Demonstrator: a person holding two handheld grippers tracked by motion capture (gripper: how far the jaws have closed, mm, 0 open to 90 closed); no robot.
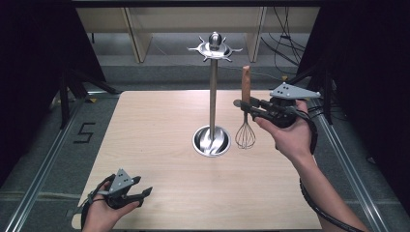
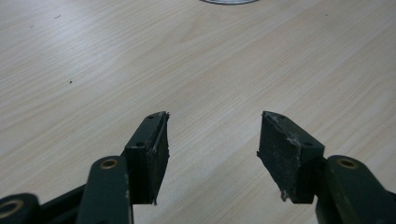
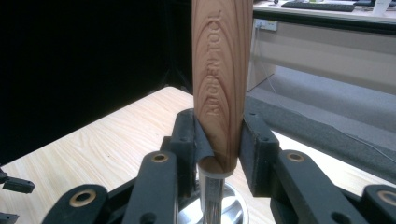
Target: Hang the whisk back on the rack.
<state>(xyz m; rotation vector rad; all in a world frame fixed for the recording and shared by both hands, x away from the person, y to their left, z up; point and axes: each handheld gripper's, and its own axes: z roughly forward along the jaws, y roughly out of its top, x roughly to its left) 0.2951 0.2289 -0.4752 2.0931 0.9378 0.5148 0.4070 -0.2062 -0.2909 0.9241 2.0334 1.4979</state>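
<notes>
"KITCHEN TOOL" embossed on whisk handle (image 3: 222, 79); "5" on floor (image 1: 85, 132).

The whisk (image 1: 245, 121) has a reddish wooden handle (image 3: 221, 84), smooth with clear grain and pressed-in lettering, a bright metal collar, and thin metal wires. Just beside it, the stand (image 1: 212, 96) is polished, mirror-glossy metal from its dished base to its hooked top. The surface (image 2: 196, 70) under both looks like pale, matt wood laminate. The left gripper (image 2: 212, 140) has matt black jaws with scuffed, rough pads.
</notes>
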